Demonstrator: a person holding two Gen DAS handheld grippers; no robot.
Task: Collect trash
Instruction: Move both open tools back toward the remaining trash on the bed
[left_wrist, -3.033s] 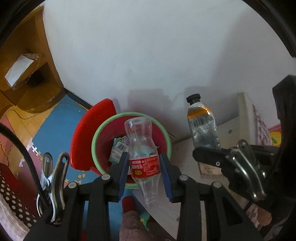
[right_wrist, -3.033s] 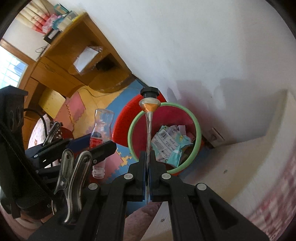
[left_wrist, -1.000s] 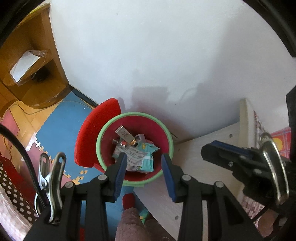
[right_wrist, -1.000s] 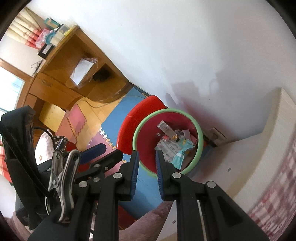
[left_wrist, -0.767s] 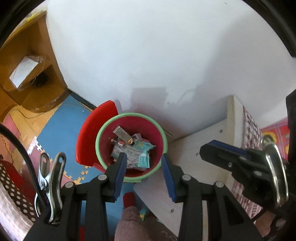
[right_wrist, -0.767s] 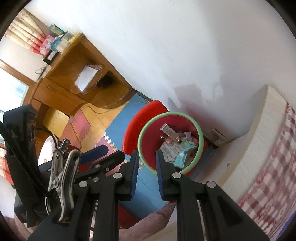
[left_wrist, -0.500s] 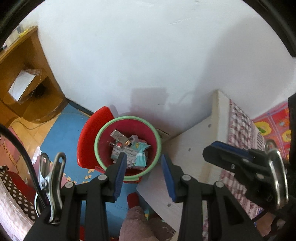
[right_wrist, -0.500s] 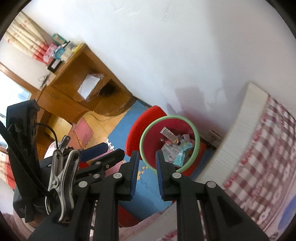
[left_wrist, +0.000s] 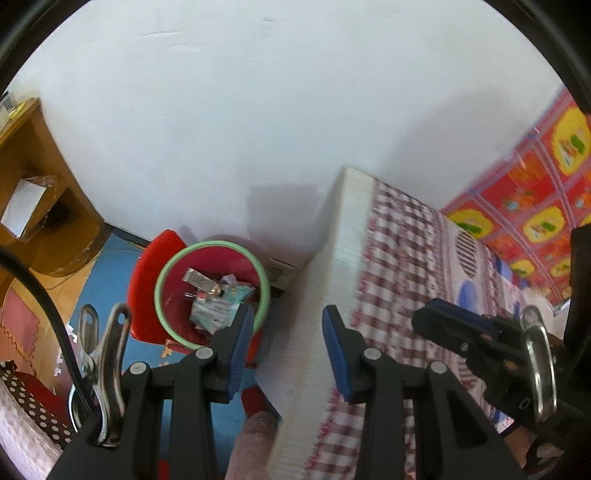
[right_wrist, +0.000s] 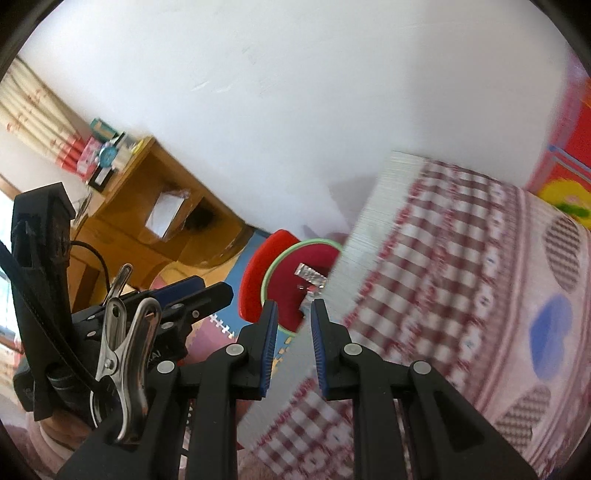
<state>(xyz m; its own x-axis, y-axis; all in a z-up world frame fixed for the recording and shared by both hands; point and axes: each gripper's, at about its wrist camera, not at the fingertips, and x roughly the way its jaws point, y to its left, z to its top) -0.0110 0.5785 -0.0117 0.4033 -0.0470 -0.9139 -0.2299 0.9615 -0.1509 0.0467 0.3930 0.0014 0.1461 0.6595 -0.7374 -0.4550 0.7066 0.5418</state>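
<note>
The trash sits in a little heap inside the red bin, which has a green rim and stands on the blue floor mat by the white wall. On top lies a flat see-through bottle with a silver shine. Its long side runs from upper left to lower right in the left wrist view, and it lies flat, not standing up. Under it are crumpled wrappers, white and light blue.

The left gripper is let go, its blue pads apart with nothing between them. The bin is below it and a bit to the left. The right gripper has a small gap between its pads and holds nothing too. The bin peeks out just past its tips, half hidden behind the edge of the bed with the red checked cloth.
</note>
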